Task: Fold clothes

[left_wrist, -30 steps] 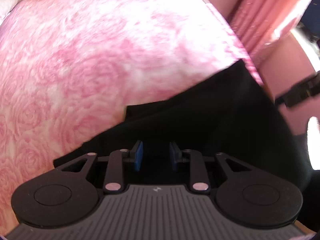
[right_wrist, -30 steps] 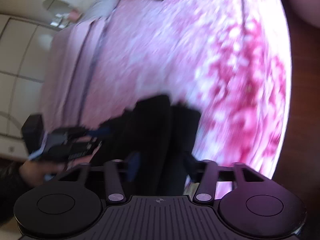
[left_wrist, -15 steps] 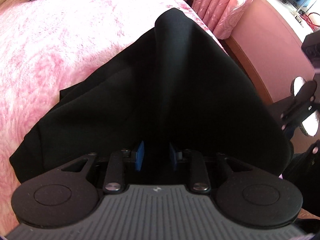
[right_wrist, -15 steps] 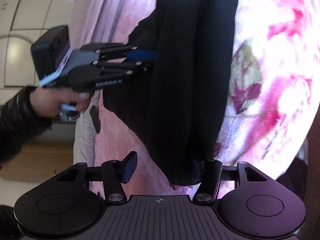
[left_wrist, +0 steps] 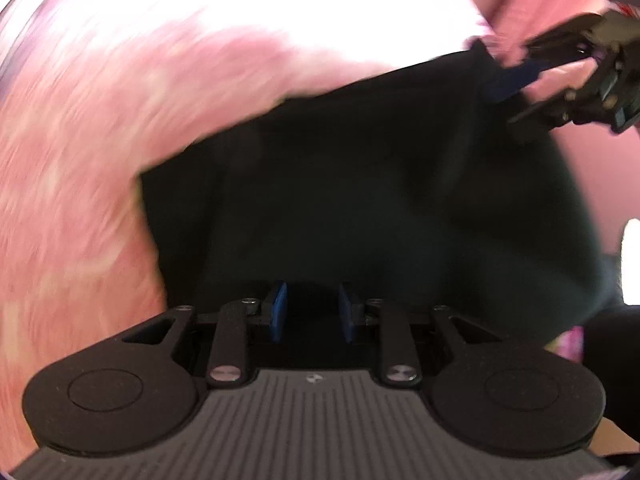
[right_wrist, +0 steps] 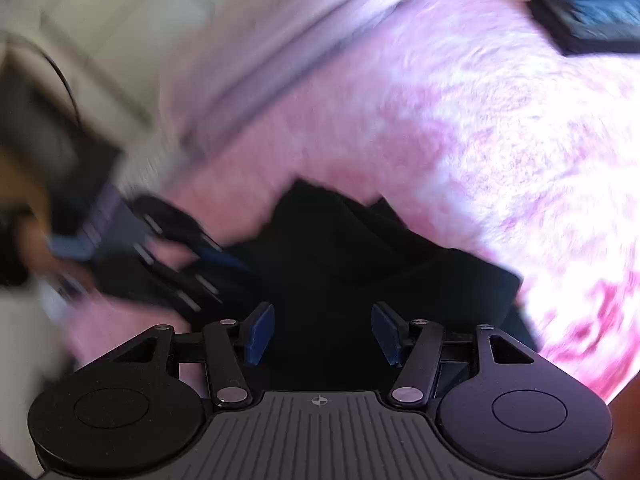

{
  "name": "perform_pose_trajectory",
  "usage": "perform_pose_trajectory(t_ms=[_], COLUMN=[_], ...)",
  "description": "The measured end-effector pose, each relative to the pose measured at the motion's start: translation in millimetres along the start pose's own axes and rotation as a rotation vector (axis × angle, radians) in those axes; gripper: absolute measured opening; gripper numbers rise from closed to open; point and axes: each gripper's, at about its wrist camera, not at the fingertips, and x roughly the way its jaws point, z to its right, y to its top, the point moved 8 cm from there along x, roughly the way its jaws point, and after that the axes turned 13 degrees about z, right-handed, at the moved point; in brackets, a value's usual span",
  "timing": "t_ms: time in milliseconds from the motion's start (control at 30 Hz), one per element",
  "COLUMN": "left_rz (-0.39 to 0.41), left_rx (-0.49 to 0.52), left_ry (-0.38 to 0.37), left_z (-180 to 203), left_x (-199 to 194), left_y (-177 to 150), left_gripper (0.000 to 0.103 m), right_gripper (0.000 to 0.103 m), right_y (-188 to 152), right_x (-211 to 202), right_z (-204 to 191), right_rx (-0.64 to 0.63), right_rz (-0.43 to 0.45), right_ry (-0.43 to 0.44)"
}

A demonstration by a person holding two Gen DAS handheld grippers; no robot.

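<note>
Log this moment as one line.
left gripper: shut on black garment | right gripper: open | pink blanket: under garment

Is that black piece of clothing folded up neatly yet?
Not yet. The black fabric garment lies loosely bunched on the fuzzy pink bedspread, edges uneven.

Black garment (left_wrist: 360, 200) – plain, dark, bunched w/ folds – draped over pink fuzzy blanket (left_wrist: 80, 160).

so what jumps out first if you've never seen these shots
The black garment fills the middle of both views, spread over the pink rose-patterned blanket. The left gripper pinches one end of it. The right gripper sits at the other end, jaws apart with cloth between them; everything is motion-blurred.
</note>
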Motion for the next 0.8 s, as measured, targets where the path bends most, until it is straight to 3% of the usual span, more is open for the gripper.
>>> perform_pose_trajectory(t_ms=[33,67,100,167,200,300,500,567,667,800], left_rz=[0.001,0.005,0.010,0.016,0.014,0.017,0.082,0.114,0.141,0.079], left_rx=[-0.039,-0.067,-0.091,-0.110,-0.119,-0.155,-0.151,-0.149,-0.132,-0.105], left_ry=[0.014,0.023,0.031,0.083,0.094,0.082,0.145,0.167,0.139,0.122], left_z=[-12,-21,-29,-40,-45,-59,-77,-78,-60,-45], left_x=[3,6,9,13,16,17,-28,-49,-67,-43], left_y=[-4,-3,-1,0,-2,-8,-22,-29,-42,-75], left_gripper=[0.024,0.023,0.021,0.024,0.037,0.043,0.035,0.031,0.028,0.029], right_gripper=[0.038,0.013,0.002,0.001,0.001,0.002,0.004,0.007,0.014,0.019], right_y=[-7,-12,-15,-15,-14,-10,-13,-15,-25,-66], right_x=[5,4,1,-2,-2,-4,-30,-37,-43,-28], right_z=[15,29,41,45,42,39,35,12,-36,-82], right_rx=[-0.024,0.013,0.066,0.111,0.087,0.041,0.002,-0.011,-0.038,-0.113], right_rz=[-0.023,-0.022,-0.018,-0.030,-0.045,-0.083,-0.087,-0.051,-0.019,-0.091], right_ry=[-0.053,-0.069,-0.078,-0.076,-0.082,-0.111,-0.215,-0.232,-0.196,-0.170])
